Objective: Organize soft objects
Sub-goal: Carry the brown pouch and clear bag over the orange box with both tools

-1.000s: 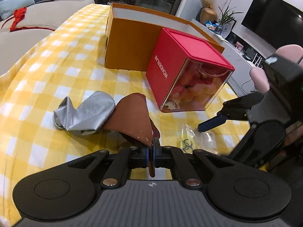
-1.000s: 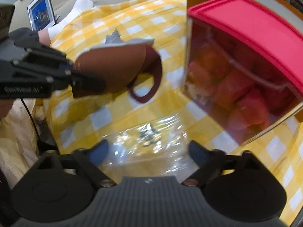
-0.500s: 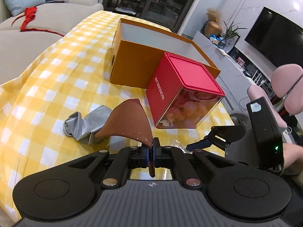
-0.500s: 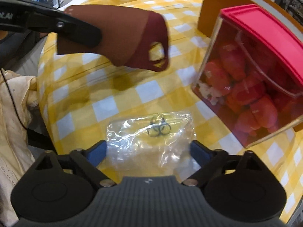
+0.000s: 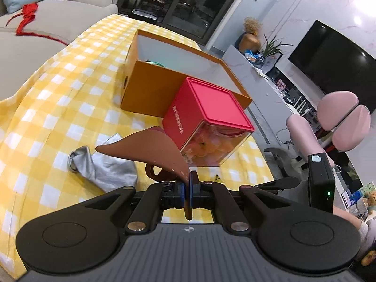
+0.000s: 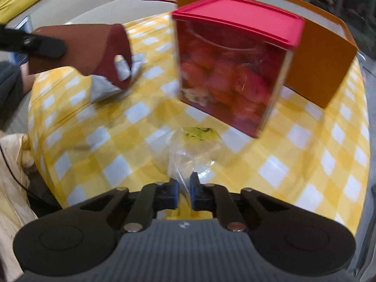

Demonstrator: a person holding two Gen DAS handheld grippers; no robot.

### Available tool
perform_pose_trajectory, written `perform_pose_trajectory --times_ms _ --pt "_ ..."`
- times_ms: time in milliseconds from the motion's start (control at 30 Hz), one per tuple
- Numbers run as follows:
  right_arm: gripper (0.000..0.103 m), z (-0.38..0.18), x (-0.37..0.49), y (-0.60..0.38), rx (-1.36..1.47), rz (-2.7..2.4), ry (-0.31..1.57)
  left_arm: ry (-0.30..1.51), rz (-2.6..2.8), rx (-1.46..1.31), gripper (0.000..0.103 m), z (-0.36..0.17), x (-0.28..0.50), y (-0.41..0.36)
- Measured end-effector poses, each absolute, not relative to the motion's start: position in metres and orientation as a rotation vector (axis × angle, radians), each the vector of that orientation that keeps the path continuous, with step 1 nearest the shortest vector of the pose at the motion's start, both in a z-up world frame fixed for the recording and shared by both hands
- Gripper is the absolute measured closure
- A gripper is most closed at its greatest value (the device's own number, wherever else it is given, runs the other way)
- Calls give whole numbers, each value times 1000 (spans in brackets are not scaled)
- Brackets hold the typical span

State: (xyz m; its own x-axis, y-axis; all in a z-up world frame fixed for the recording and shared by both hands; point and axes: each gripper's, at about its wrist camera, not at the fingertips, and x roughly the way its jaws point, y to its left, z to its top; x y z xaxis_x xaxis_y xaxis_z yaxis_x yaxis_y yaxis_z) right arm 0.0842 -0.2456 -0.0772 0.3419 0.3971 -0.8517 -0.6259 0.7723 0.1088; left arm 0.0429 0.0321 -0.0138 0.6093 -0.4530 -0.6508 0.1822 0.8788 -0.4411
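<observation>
Left gripper (image 5: pixel 188 188), jaws pinched tight on the near edge of a brown face mask (image 5: pixel 145 150); mask held clear of the bench (image 5: pixel 47 117), fanning out ahead and to the left of the jaws, one ear loop hanging below. Same mask (image 6: pixel 77 47) seen at upper left in the right wrist view, gripped from the left by a black finger (image 6: pixel 44 45).

Right gripper (image 6: pixel 184 193), jaws just closed in, now narrow and clamped on the near end of a clear plastic bag (image 6: pixel 192 150); bag bunched between the blue pads (image 6: pixel 172 192), the rest trailing forward from the jaws over the yellow checked cloth, with small dark rings faintly visible at its far end. View blurred.

Landmark: red-lidded clear box (image 5: pixel 206 122) of orange-pink soft pieces, standing on the bench.
- Brown mask: left of the box and nearer the camera, raised.
- Crumpled silver pouch (image 5: pixel 103 164): left of the box, flat on the cloth, beneath the mask.
- Open orange cardboard box (image 5: pixel 174 82): directly behind the red-lidded box, touching or just beside it.
- Plastic bag: in front of the box.
</observation>
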Motion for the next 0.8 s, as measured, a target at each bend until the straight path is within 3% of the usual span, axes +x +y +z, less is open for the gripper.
perform_pose_trajectory --times_ms 400,800 --pt "99 -53 89 -249 -122 695 1007 727 -433 -455 99 24 55 40" --pt "99 -9 95 -258 27 678 880 713 -303 -374 99 34 67 27"
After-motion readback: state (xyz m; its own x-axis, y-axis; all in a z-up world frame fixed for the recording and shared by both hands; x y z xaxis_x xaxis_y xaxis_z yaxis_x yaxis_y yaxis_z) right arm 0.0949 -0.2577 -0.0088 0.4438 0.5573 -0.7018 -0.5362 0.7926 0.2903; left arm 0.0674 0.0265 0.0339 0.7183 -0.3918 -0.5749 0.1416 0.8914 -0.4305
